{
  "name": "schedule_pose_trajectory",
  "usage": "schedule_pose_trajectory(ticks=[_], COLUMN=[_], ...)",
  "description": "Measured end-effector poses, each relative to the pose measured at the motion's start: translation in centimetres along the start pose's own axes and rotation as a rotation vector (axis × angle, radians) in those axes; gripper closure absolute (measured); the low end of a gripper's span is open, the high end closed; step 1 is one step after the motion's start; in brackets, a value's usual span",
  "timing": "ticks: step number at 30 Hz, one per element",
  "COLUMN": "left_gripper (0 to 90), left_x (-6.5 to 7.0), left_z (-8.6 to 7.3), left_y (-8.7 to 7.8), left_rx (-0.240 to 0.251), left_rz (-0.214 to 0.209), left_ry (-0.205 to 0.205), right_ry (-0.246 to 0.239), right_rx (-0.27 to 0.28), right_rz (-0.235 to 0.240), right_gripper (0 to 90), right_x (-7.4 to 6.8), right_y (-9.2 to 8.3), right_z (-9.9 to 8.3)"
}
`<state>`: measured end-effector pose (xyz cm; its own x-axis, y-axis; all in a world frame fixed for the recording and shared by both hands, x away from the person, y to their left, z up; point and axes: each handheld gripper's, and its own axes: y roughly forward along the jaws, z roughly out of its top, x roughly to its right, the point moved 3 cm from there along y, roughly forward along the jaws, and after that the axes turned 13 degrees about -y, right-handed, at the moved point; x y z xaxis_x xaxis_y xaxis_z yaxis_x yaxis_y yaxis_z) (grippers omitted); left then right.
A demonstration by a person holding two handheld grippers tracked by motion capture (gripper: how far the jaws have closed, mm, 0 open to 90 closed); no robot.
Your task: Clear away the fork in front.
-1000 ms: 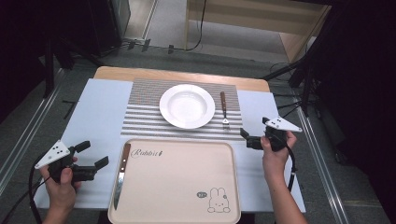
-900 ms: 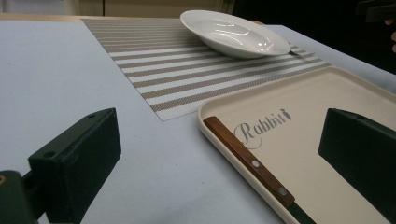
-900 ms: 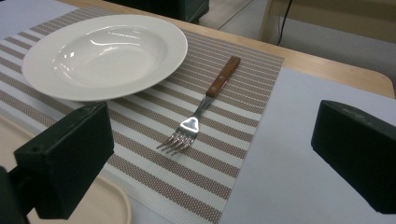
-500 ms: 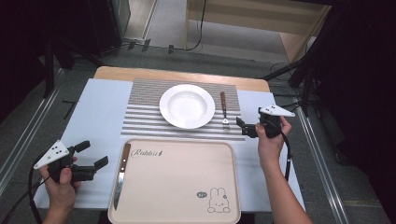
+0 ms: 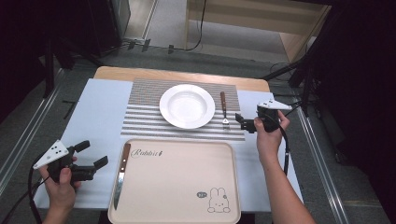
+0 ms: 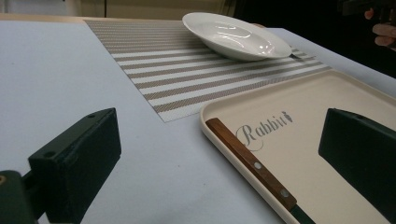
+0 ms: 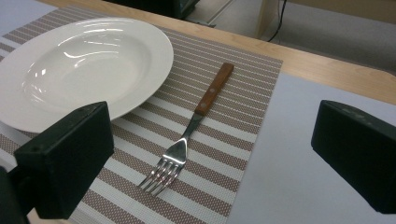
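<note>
The fork (image 5: 224, 110) lies flat on the striped placemat (image 5: 144, 122), just right of the white plate (image 5: 187, 105), its wooden handle pointing to the far edge and its tines toward the person. In the right gripper view the fork (image 7: 189, 133) sits between the two black jaws, a little ahead of them and untouched.

The right tongs (image 5: 243, 122) have moved since a second ago: they were farther right and nearer the person, over the bare pale counter (image 5: 98, 100), and have since slid forward and inward until they hover just beside the fork's tines, at the placemat's right edge. Their jaws stand wide apart, holding nothing (that much has not changed).

The left tongs (image 5: 95, 155) have stayed where they were, low at the near left corner, held in the left hand (image 5: 61, 186), jaws spread wide and empty. They point at the cream tray (image 5: 187, 186), on whose left edge the knife (image 5: 120, 175) rests with its wooden handle away from the person. Tray, knife and plate have not shifted.
</note>
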<state>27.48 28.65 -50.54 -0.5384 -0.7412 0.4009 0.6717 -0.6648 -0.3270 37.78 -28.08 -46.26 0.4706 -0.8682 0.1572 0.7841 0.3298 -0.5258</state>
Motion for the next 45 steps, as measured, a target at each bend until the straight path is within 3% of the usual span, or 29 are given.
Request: schedule_pose_trajectory(ticks=[18, 24, 27, 30, 37, 42, 45], left_gripper=[0.0, 0.0, 0.0, 0.0, 0.0, 0.0, 0.0], left_x=[0.0, 0.0, 0.0, 0.0, 0.0, 0.0, 0.0], left_z=[0.0, 0.0, 0.0, 0.0, 0.0, 0.0, 0.0], left_y=[0.2, 0.2, 0.2, 0.2, 0.2, 0.2, 0.2], left_rx=[-0.007, -0.005, -0.007, -0.007, -0.005, -0.005, -0.006], left_rz=[0.003, 0.002, 0.003, 0.002, 0.0, -0.003, -0.004], left_ry=[0.003, 0.001, 0.003, 0.004, 0.004, 0.003, 0.006], right_ry=[-0.005, 0.011, 0.036, 0.059, 0.046, 0.047, 0.047], right_rx=[-0.031, -0.078, -0.1, -0.124, -0.214, -0.276, -0.311], right_rz=[0.011, 0.005, -0.014, -0.013, 0.018, -0.013, -0.022], right_gripper=[0.0, 0.0, 11.6, 12.2, 12.9, 33.5, 40.6], right_x=[0.2, 0.3, 0.6, 0.9, 0.8, 0.3, -0.2], right_y=[1.9, 3.3, 3.8, 4.4, 6.5, 8.0, 8.8], right_z=[2.6, 3.1, 3.4, 3.7, 4.5, 4.7, 4.7])
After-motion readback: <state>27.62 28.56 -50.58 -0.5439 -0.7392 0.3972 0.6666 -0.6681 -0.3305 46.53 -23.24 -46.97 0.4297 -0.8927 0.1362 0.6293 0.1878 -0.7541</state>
